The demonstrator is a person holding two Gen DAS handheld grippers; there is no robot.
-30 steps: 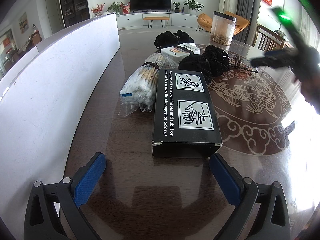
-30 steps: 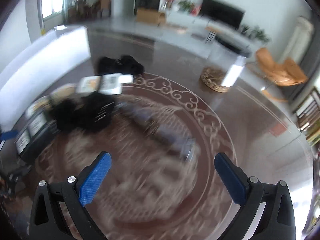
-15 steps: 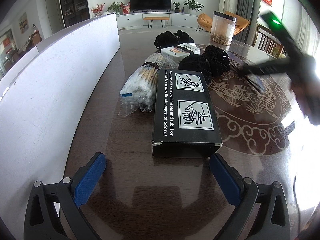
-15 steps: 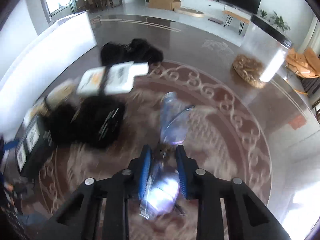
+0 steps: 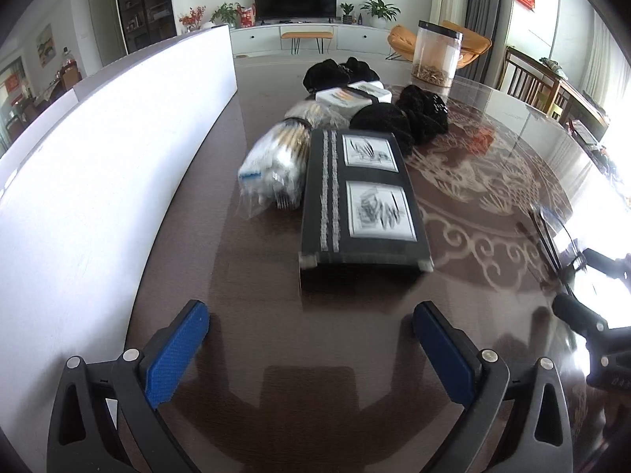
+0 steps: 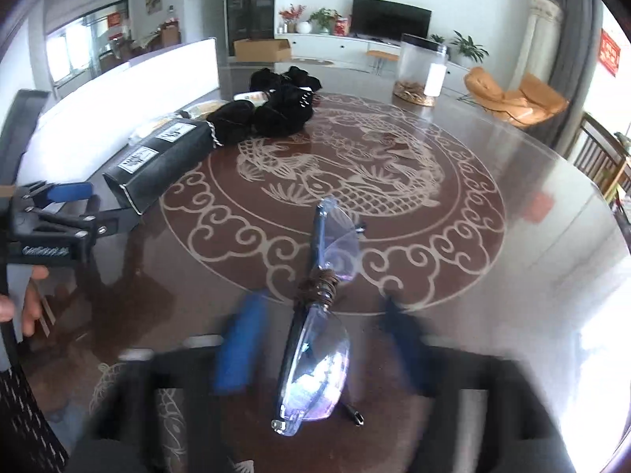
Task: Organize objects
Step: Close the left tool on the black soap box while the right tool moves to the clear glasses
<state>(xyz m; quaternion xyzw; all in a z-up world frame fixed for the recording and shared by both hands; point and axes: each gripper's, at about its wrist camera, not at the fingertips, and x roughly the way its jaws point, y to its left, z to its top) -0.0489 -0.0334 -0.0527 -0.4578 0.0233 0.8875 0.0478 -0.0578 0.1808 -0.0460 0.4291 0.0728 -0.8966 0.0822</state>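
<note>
A pair of clear rimless glasses (image 6: 335,236) lies on the glass table top (image 6: 512,181), folded, with a brown bridge. My right gripper (image 6: 319,339) straddles them; its jaws are opening, blurred, and the pads stand off the lenses. In the left wrist view the same glasses (image 5: 552,228) sit at the far right beside the right gripper (image 5: 587,287). My left gripper (image 5: 309,315) hangs open just short of the black box (image 5: 359,197), with nothing between its blue pads (image 5: 173,351).
Behind the black box lie a clear bag of swabs (image 5: 276,161), a white box (image 5: 347,98) and black pouches (image 5: 422,114). A clear jar (image 5: 435,55) stands farther back. A long white panel (image 5: 98,157) lines the table's left side. A hand (image 6: 27,303) holds the left gripper.
The right gripper closed on the glasses, carried them toward the near side of the table, and has now spread its jaws off them. The left gripper has stayed put.
</note>
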